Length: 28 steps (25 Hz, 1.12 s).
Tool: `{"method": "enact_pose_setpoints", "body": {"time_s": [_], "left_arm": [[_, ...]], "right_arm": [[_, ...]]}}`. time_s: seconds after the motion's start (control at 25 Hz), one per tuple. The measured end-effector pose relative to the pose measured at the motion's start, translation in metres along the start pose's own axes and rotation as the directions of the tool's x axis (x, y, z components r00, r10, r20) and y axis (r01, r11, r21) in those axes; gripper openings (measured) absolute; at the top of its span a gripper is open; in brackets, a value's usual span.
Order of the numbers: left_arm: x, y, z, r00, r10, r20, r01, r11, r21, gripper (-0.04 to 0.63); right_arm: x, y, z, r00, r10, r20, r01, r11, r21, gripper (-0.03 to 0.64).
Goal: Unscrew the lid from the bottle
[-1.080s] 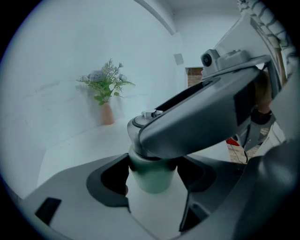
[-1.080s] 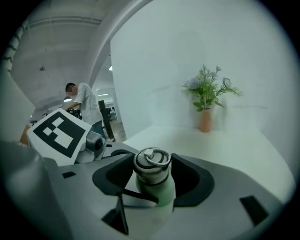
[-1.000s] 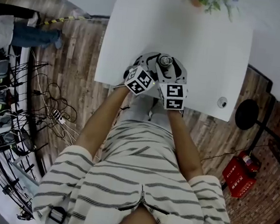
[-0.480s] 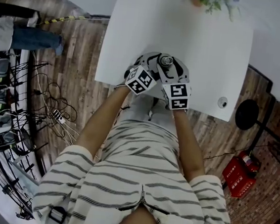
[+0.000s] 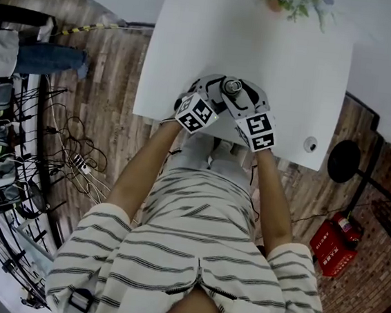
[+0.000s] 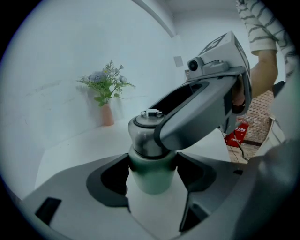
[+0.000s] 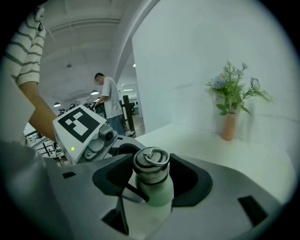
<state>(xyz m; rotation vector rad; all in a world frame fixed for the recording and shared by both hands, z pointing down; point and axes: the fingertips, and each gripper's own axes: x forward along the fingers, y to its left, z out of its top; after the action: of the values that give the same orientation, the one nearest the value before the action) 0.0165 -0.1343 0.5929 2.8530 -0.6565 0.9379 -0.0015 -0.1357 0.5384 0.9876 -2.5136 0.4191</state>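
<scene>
Bottle (image 6: 150,166) stands upright on the white table (image 5: 194,34), near its front edge, centre of the head view. It has a pale green body and a grey metal lid (image 7: 151,163) with a small ring on top.

The left gripper (image 6: 152,185) is clamped on the green body just under the lid, lower centre of its view, pads touching both sides. The right gripper (image 7: 152,179) is closed round the lid at medium width, lid dead centre between the pads, and it comes in from the right in the left gripper view.

Looks rigid and smooth, likely slippery, and probably not heavy. It won't crush, so a firm squeeze is fine. Best holds are the body high up to brace it and the lid's side wall, not the ring, to twist. The lid is not yet off.
</scene>
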Motion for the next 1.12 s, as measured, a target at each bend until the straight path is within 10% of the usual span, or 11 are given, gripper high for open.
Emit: {"method": "enact_pose_setpoints", "body": {"time_s": [0.36, 0.72, 1.12], "left_arm": [[0.0, 0.001, 0.0, 1.0, -0.007, 0.001, 0.007, 1.0, 0.004, 0.319], [0.0, 0.001, -0.001, 1.0, -0.012, 0.0, 0.012, 1.0, 0.007, 0.318], [0.0, 0.0, 0.001, 1.0, -0.027, 0.002, 0.027, 0.999, 0.019, 0.318]], "right_arm": [[0.002, 0.004, -0.001, 0.955, 0.257, -0.149, -0.281, 0.944, -0.173, 0.25], [0.002, 0.01, -0.006, 0.783, 0.483, -0.393, -0.607, 0.733, -0.308, 0.25], [0.0, 0.01, -0.009, 0.622, 0.55, -0.558, -0.77, 0.56, -0.306, 0.252]]}}
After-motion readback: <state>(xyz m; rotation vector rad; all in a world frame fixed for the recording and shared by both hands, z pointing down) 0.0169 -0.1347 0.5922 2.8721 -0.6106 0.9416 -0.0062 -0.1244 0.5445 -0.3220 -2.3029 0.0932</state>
